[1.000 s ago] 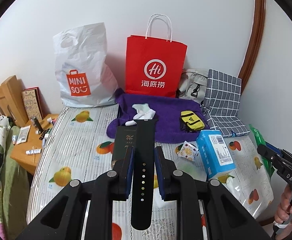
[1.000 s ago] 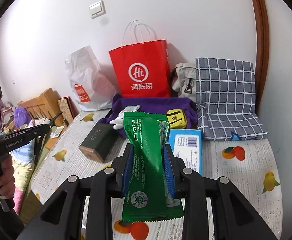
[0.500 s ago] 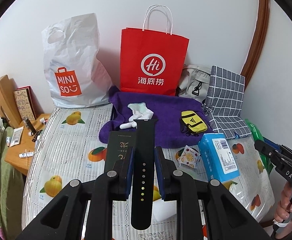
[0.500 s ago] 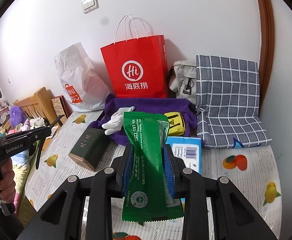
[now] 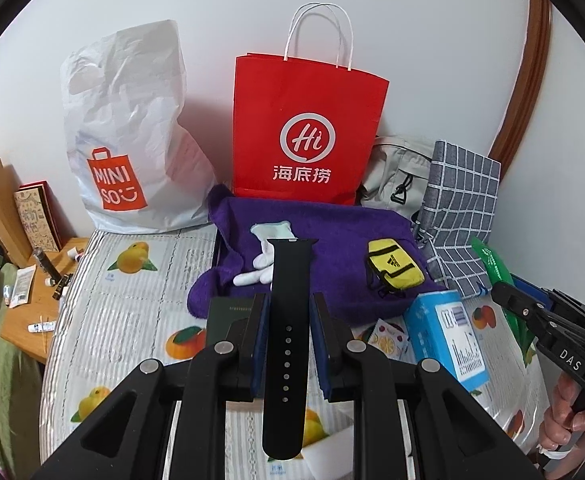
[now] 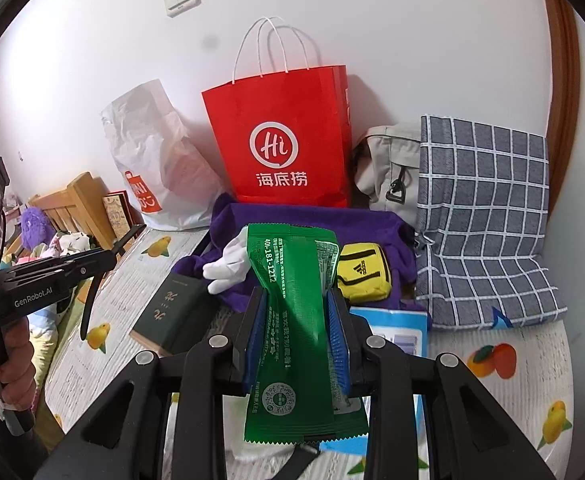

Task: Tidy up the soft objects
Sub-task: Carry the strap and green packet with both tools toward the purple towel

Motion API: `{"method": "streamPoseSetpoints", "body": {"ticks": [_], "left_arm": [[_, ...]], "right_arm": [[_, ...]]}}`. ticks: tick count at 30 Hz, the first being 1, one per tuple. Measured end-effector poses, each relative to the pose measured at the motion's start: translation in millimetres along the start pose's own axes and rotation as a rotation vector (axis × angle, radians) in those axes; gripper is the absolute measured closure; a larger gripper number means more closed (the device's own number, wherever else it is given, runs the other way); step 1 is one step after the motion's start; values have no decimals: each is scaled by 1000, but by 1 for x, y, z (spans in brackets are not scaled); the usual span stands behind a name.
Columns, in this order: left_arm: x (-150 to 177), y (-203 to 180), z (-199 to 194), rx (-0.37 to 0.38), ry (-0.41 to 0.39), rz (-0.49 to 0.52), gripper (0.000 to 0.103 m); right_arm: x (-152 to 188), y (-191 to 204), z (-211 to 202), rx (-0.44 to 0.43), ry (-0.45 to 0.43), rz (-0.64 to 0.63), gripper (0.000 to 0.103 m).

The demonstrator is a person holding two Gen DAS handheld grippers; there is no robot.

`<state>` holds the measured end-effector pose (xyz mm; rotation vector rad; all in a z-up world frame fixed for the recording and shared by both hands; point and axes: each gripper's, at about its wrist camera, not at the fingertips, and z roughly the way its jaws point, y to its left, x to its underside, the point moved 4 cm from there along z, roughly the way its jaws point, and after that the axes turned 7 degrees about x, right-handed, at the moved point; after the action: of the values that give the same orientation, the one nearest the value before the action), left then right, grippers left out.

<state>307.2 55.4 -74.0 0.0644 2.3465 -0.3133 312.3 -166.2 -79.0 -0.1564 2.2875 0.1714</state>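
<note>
The red paper bag [image 5: 308, 136] against the wall carries a white "Hi" in a ring above the characters 海底捞, and the white plastic bag [image 5: 132, 128] beside it reads "MINISO" on an orange bag logo. The green packet [image 6: 296, 320] shows the digits "40-181-1212". One handheld gripper [image 6: 52, 284] is marked "GenRobot.AI", the other gripper [image 5: 564, 344] "DAS".

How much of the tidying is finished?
Nothing looks finished. In hand: the left gripper is shut on a black watch strap, the right gripper on a green packet. Left on the purple blanket: a white glove and a yellow pouch. The red paper bag waits behind.
</note>
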Motion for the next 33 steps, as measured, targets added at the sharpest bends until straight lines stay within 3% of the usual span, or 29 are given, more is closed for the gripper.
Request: {"method": "streamPoseSetpoints", "body": {"ticks": [21,33], "left_arm": [[-50,29,73,-19,9,-42,83],[-70,35,135,9,42,-68,83]], "right_arm": [[-69,-7,94,-40,30,28,73],[-64,-15,158,-42,116,8,73]]}}
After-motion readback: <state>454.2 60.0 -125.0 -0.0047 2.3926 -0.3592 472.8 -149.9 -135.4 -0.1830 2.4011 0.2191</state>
